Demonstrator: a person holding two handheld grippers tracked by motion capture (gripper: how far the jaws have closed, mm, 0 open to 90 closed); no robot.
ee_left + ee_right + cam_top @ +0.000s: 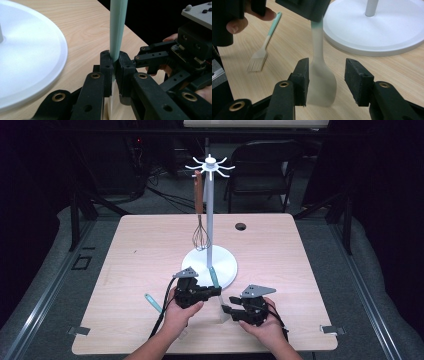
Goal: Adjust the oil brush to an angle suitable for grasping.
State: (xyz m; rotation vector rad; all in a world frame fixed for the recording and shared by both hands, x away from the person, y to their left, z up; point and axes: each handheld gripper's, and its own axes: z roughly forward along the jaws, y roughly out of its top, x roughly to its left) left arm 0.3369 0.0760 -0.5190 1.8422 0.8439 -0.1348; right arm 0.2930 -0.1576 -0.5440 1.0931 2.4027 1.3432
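A spatula point(214, 276) with a teal handle point(118, 25) and a pale blade point(322, 85) is held off the table, handle up and blade down. My left gripper point(218, 291) is shut on its handle point(114, 65), just in front of the stand's white base point(227, 270). My right gripper point(225, 308) is open, and its jaws stand on either side of the blade point(328, 77) without pressing it. In the left gripper view, the right gripper point(160, 56) sits close at the right.
The white stand's pole point(210, 220) carries a ring of hooks point(210, 166), with a wooden-handled whisk point(200, 227) hanging from one. A teal-handled basting brush point(153, 303) point(262, 53) lies on the table left of my left hand. A round hole point(240, 226) sits at the table's far side.
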